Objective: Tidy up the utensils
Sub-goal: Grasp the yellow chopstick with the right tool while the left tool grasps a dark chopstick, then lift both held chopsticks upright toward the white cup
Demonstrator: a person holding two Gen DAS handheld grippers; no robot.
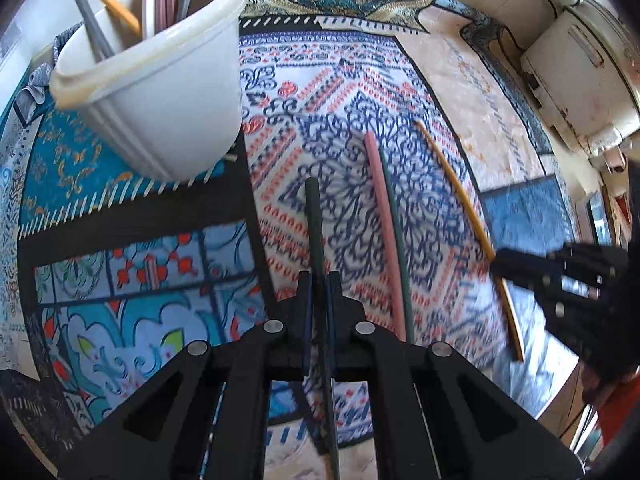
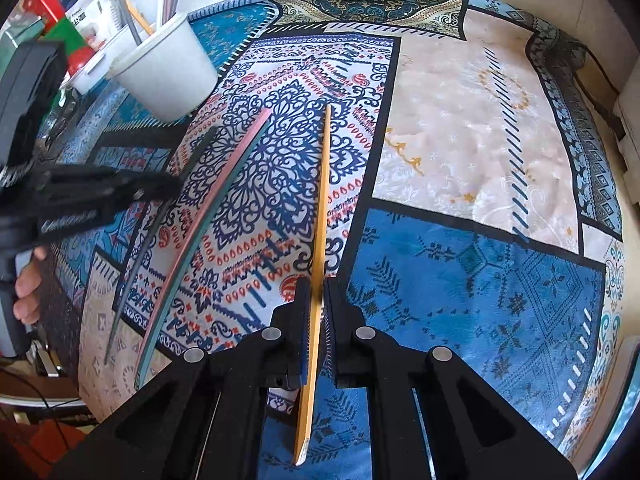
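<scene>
Broadly, a patterned cloth [image 2: 472, 128] is spread over the table, and near its far left edge a white tub [image 1: 160, 92] is stood, already loaded with several sticks: grey, pink, white and yellow ones are seen rising from its mouth. Four sticks are left lying on the cloth in front of it, so the sorting is judged to be partly done, perhaps about half. A pink stick [image 1: 384, 232] and a green stick [image 1: 398, 240] are laid side by side, touching along their length, between the two grippers and not yet taken by either. A yellow stick [image 2: 318, 216] is clamped by the right gripper [image 2: 316, 300], whose pads are pressed narrow against its sides near the lower end; the stick is pointed away toward the far edge of the cloth and appears to rest on or just above it. A dark stick [image 1: 313, 216] is pinched in the same way by the left gripper [image 1: 318, 292], the jaws drawn almost together on it, with its far tip aimed near the base of the tub. Whether either stick is already lifted clear cannot be told. What is left, by this reading, is for both gripped sticks to be carried to the tub and dropped in, and then for the pink and green pair to be fetched.
</scene>
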